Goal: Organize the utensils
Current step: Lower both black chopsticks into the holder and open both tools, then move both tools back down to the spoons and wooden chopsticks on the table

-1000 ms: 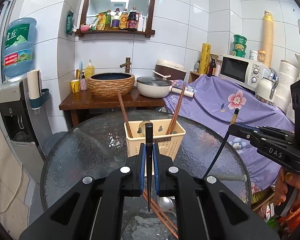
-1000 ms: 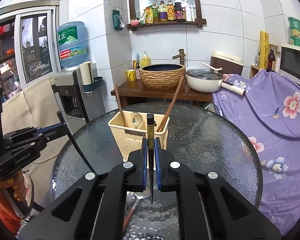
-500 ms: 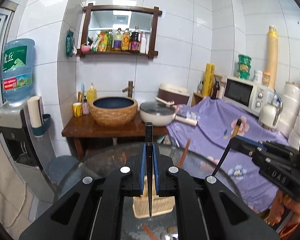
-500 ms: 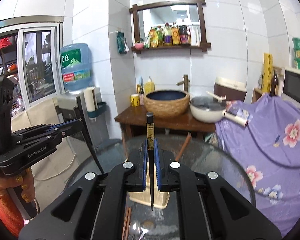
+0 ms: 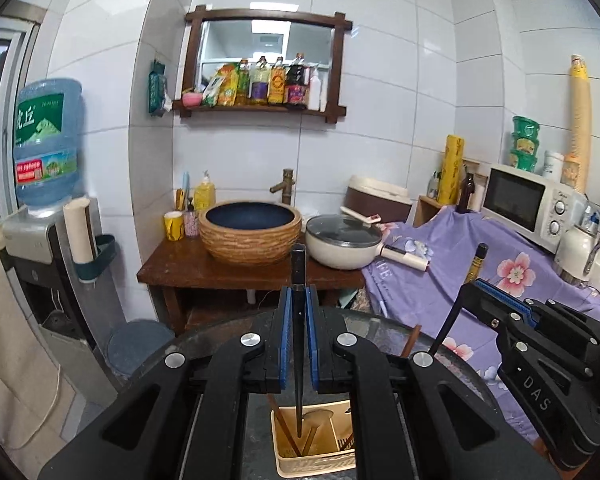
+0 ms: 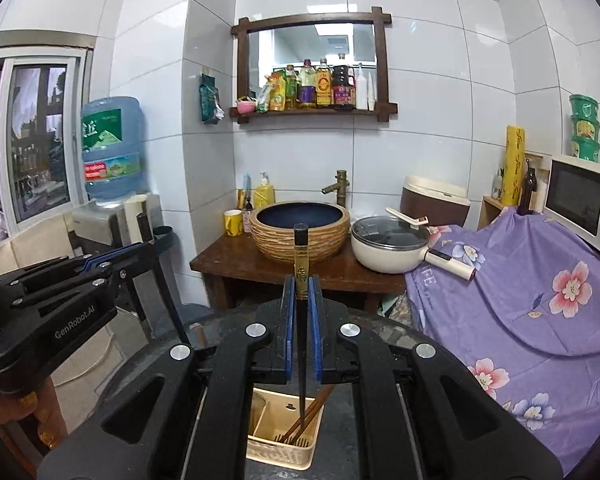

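Left wrist view: my left claw is closed on one thin black chopstick, held near its middle, upright. I judge it light, stiff and slippery. Below stands one cream plastic utensil basket with two brown chopsticks and one spoon.

Right wrist view: my right claw grips one black chopstick with a gold band above that basket.

"DAS" marks the right tool; "GenRobot.AI" the left tool.
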A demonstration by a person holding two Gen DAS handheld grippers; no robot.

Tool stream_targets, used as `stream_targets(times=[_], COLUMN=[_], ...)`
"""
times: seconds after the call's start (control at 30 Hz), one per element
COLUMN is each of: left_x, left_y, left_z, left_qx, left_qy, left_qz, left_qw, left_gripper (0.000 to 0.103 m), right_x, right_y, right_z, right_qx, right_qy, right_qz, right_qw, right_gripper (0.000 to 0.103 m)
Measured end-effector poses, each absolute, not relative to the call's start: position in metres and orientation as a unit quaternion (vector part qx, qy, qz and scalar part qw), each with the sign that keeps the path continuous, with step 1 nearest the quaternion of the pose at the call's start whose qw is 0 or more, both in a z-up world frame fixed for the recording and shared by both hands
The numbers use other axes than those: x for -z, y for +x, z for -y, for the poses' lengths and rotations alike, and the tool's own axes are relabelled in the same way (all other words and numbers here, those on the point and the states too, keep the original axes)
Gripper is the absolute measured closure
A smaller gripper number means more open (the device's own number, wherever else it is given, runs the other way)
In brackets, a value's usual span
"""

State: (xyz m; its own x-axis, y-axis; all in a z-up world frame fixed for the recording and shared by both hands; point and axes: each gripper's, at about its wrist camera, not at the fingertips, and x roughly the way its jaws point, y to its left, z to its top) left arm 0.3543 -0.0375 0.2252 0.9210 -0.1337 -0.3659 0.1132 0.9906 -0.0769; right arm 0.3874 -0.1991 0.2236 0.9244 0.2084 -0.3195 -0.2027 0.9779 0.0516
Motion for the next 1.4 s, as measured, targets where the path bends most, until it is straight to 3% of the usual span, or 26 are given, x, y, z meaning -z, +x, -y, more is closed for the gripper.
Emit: stream_targets(times=[0.47, 0.9, 0.97, 1.03, 1.07, 1.17, 1.23, 1.3, 1.4], left_x=[-0.146, -0.117, -0.119, -0.123, -0.125, -0.129, -0.127, -0.121, -0.099], left_y=[0.374, 0.38, 0.376, 0.368, 0.363, 0.344, 0.326, 0.311, 0.295], left_z=[0.031, 0.026, 0.026, 0.024, 0.024, 0.019, 0.019, 0.021, 0.022], left_qx=[0.065, 0.065, 0.067, 0.066, 0.066, 0.062, 0.064, 0.063, 0.051], left_qy=[-0.037, -0.042, -0.042, -0.048, -0.053, -0.063, -0.057, -0.039, -0.007], left_qz=[-0.258, -0.281, -0.273, -0.256, -0.248, -0.223, -0.207, -0.201, -0.214], left_qw=[0.963, 0.957, 0.959, 0.963, 0.965, 0.971, 0.974, 0.977, 0.975], left_gripper=[0.096, 0.095, 0.083, 0.05, 0.045, 0.032, 0.014, 0.009, 0.006], right_x=[-0.134, -0.11, -0.11, -0.11, -0.11, -0.109, -0.104, -0.092, -0.066], right_y=[0.412, 0.415, 0.413, 0.405, 0.4, 0.383, 0.371, 0.359, 0.351], right_z=[0.196, 0.208, 0.21, 0.211, 0.211, 0.21, 0.21, 0.211, 0.209], right_qx=[-0.107, -0.1, -0.1, -0.093, -0.09, -0.091, -0.099, -0.108, -0.123], right_qy=[0.019, 0.035, 0.036, 0.032, 0.028, 0.011, 0.005, 0.005, -0.004], right_qz=[-0.235, -0.25, -0.249, -0.238, -0.23, -0.217, -0.22, -0.239, -0.286], right_qw=[0.966, 0.963, 0.963, 0.966, 0.969, 0.972, 0.97, 0.965, 0.95], right_gripper=[0.095, 0.095, 0.091, 0.072, 0.055, 0.049, 0.043, 0.032, 0.032])
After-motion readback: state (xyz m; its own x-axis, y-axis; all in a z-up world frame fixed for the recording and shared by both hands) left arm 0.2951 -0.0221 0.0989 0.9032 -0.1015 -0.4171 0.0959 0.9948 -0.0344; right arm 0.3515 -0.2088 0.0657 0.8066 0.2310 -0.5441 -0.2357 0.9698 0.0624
